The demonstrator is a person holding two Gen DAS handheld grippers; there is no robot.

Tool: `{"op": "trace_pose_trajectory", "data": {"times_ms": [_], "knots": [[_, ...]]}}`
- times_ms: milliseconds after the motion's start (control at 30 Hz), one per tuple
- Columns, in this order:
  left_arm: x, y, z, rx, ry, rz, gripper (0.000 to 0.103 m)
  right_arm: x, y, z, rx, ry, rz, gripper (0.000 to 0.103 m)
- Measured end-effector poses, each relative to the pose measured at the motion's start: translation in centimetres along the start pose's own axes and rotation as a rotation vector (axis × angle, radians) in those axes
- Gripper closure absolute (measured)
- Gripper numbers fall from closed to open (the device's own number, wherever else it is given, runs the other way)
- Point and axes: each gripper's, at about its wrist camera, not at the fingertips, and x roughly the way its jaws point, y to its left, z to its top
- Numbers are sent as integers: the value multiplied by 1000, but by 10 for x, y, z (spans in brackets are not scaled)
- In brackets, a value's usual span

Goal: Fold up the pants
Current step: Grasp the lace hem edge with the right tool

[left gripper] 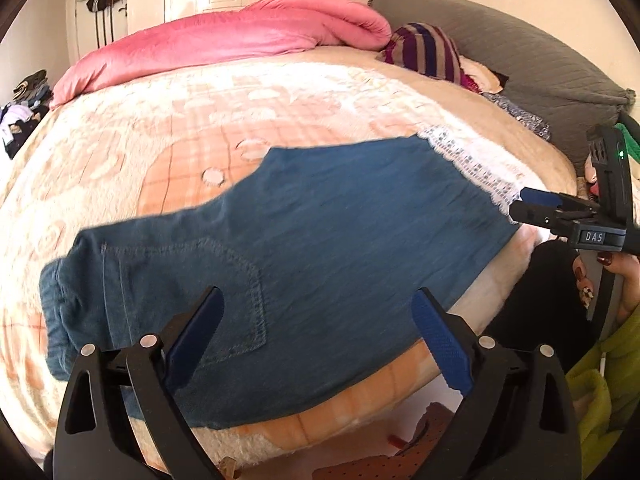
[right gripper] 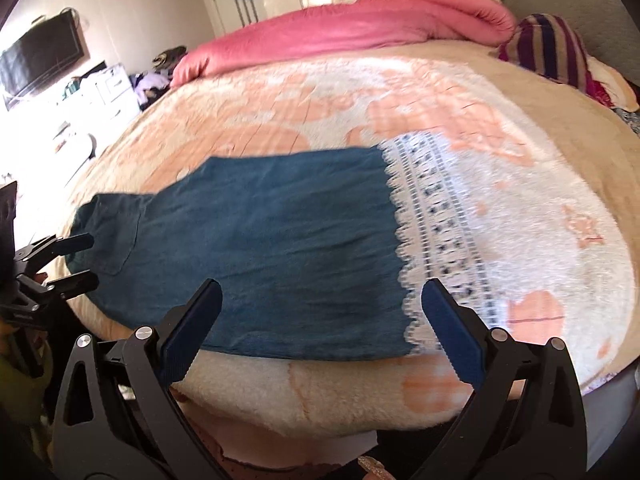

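Observation:
Blue denim pants (left gripper: 320, 232) lie flat near the front edge of the bed, waistband and a stitched back pocket (left gripper: 236, 292) to the left, white lace hem (left gripper: 472, 168) to the right. My left gripper (left gripper: 320, 320) hovers open above the pocket end, nothing between its blue pads. In the right wrist view the pants (right gripper: 280, 248) run left from the lace hem (right gripper: 432, 240). My right gripper (right gripper: 322, 304) stands open over the hem end, its pads gripping nothing. Each gripper shows in the other's view: the right one (left gripper: 520, 204) beside the lace, the left one (right gripper: 86, 262) by the waistband.
A fluffy cream and peach blanket (left gripper: 180, 132) covers the bed. A pink duvet (left gripper: 240, 40), a striped cloth (left gripper: 424, 48) and a grey pillow (left gripper: 532, 64) lie along its far side. A hand (left gripper: 592, 276) in a yellow-green sleeve holds the right gripper. A wall television (right gripper: 40, 60) hangs at left.

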Motion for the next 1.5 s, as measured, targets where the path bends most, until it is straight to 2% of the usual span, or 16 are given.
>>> {"op": "trace_pose_trajectory", "data": {"times_ms": [233, 433, 667, 867, 967, 1100, 1200, 1500], "knots": [[9, -23, 22, 36, -3, -56, 8, -7, -20, -5, 55, -31, -43, 9], [28, -46, 46, 82, 13, -120, 8, -6, -34, -6, 107, -33, -46, 9], [55, -70, 83, 151, 30, -146, 8, 0, -47, -7, 159, -25, -63, 9], [96, -84, 117, 213, 71, -164, 8, 10, -60, -8, 218, -5, -61, 9], [121, -84, 133, 208, 100, -161, 8, 18, -64, -9, 248, 5, -51, 9], [160, -93, 156, 204, 159, -210, 8, 26, -67, -9, 269, 26, -44, 9], [187, -104, 167, 222, 213, -232, 8, 34, -70, -12, 291, 53, -47, 9], [241, -127, 184, 250, 267, -313, 8, 38, -71, -13, 302, 46, -30, 9]]}}
